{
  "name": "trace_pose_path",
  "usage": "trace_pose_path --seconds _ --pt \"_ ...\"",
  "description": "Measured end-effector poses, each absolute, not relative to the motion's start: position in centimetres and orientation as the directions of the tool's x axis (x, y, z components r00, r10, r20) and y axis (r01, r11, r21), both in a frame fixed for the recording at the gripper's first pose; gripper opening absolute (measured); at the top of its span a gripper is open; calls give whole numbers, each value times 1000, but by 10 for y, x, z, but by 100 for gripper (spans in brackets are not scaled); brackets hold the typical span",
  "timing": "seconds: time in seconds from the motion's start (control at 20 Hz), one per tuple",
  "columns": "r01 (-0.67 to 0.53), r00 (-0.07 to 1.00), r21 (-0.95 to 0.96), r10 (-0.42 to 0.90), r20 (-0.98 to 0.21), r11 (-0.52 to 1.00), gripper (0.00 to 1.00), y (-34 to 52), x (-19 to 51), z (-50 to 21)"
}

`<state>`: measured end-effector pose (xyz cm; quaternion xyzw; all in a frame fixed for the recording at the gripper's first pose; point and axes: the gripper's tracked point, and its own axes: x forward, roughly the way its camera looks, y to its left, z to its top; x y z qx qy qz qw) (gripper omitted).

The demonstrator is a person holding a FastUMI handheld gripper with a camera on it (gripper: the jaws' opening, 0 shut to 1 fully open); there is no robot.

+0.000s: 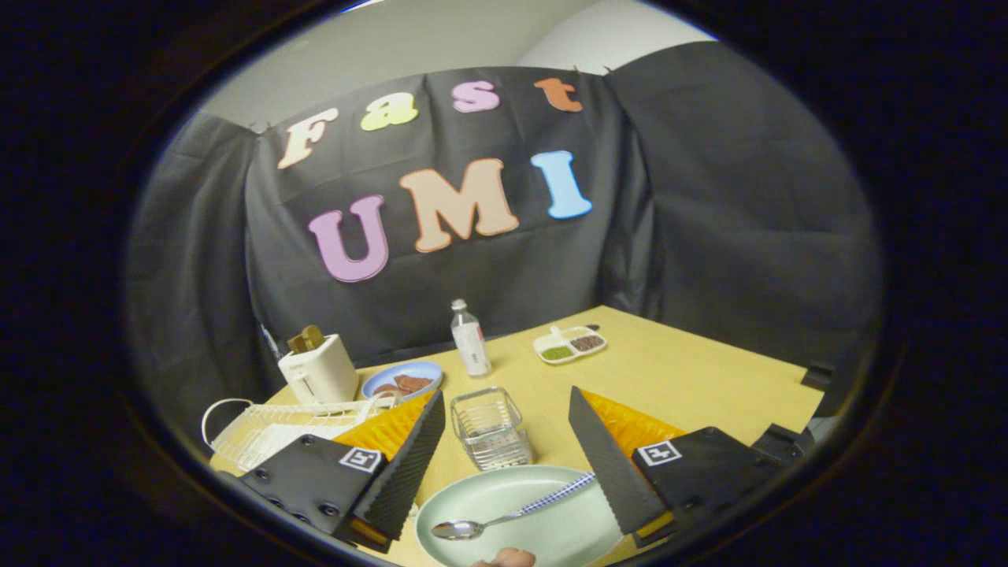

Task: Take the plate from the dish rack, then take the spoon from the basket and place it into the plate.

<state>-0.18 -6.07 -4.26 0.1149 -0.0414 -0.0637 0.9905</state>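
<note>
A pale green plate (pixel 543 529) lies flat on the wooden table, low between my two fingers. A metal spoon (pixel 508 517) with a blue-and-white checked handle rests in the plate, bowl toward the left finger, handle running up toward the right finger. My gripper (pixel 506 405) is open, its ribbed black fingers (pixel 409 465) spread wide on either side of the plate and touching nothing. The clear wire basket (pixel 492 427) stands just ahead, between the fingers. A white dish rack (pixel 276 429) sits behind the left finger.
A white toaster (pixel 319 368) with toast stands beyond the rack, a blue plate of food (pixel 402 380) beside it. A small bottle (pixel 471 339) and a divided snack tray (pixel 568 344) sit farther back. A fingertip (pixel 505 557) shows at the plate's near edge.
</note>
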Motion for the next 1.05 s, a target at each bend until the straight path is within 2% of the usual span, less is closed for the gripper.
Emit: trace_pose_path --seconds 0.25,0.45,0.7,1.05 --pt "23 991 140 -40 124 990 100 -42 -9 -35" --pt "-17 993 67 9 122 998 100 -35 -9 -35" --pt "-39 992 2 39 123 999 100 -35 -8 -33" --pt "-17 996 -14 18 88 1000 100 -39 -6 -43"
